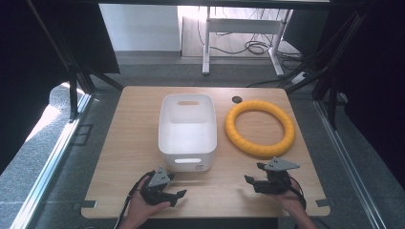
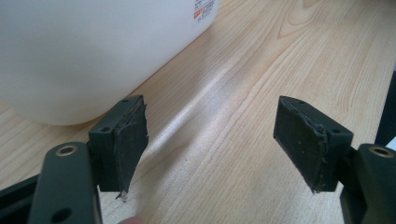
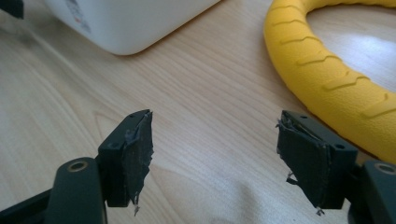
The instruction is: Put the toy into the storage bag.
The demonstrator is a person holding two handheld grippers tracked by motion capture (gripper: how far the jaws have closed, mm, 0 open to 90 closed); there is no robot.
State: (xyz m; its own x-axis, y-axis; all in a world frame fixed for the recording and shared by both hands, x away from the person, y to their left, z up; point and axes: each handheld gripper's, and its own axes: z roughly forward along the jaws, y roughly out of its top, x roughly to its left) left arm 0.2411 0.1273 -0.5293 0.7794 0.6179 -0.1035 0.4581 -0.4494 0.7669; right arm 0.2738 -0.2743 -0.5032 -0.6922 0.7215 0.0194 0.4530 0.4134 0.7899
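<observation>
1. Yellow ribbed foam ring [image 1: 260, 128] lies flat on the light wooden table [image 1: 119, 143], on its right half, just beside the white plastic bin [image 1: 187, 130] that stands at the middle.
2. Down at the near edge, the right gripper [image 1: 258, 180] sits low over the wood, held in the person's right hand [image 1: 292, 200], just short of the ring's near rim.
3. From the right gripper view, its two black jaws are spread wide with only bare wood between them; the ring [image 3: 336, 70] curves past ahead and to the right of the right-hand jaw, near it but not touching, and a corner of the bin [image 3: 135, 23] shows up ahead on the left.
4. Over on the other side, the left gripper [image 1: 174, 194] rests in the left hand [image 1: 141, 207] just in front of the bin's near wall.
5. Its jaws are spread too, nothing pinched; in the left gripper view the bin [image 2: 93, 51] rises just beyond the left-hand jaw, apart from the pad.
</observation>
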